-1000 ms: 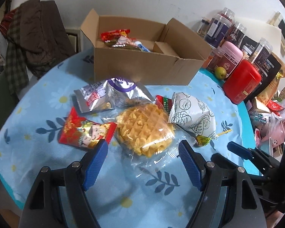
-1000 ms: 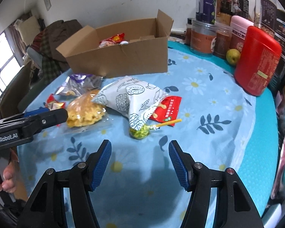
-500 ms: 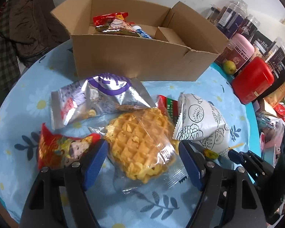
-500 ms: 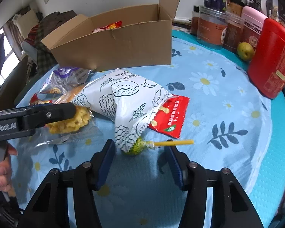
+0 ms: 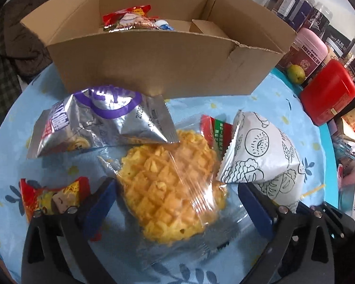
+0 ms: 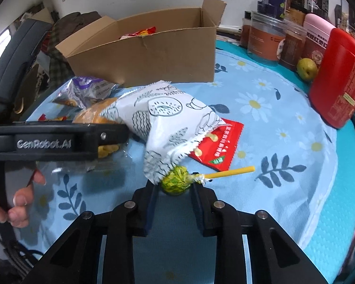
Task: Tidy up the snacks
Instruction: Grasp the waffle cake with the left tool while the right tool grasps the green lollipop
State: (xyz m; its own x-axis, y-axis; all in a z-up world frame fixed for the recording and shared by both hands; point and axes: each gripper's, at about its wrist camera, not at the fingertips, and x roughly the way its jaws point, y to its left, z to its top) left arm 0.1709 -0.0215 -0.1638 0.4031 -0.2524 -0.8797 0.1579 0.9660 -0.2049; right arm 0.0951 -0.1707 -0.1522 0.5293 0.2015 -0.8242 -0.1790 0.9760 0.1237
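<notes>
**A:** Ok so nearest thing: the right gripper [image 6: 174, 197] has just been closing and its jaws are now clamped on the green foil-wrapped lollipop with the yellow stick [image 6: 176, 181], still down on the blue daisy-print tablecloth [image 6: 284, 146]. The left gripper [image 5: 177, 201] has just been opening and its jaws stand spread wide either side of the golden waffle in clear plastic wrap [image 5: 170, 187]. Pads not pressing on it as far as I can see, so nothing held there.

**B:** What worries me is that white paper-look snack bag with line drawings [image 6: 172, 120]. Its corner is draped right over the lollipop head. Lift the pop and I'd guess the bag gets dragged or flipped onto the red flat sachet [image 6: 216, 142] next to it.

**A:** Yeah, and a round foil ball in flat pads could squirt out too. On the left, that wrap is slippery and loose, and the silver and purple foil bag [image 5: 99, 123] overlaps the waffle's far edge, so it may come along for the ride. The red cartoon-print packet [image 5: 49, 196] sits just beside the left finger too.

**B:** Farther back, the open brown cardboard box [image 5: 153, 71] already has a few packets in it. Tall wall, so a low carry could clip the rim.
</notes>
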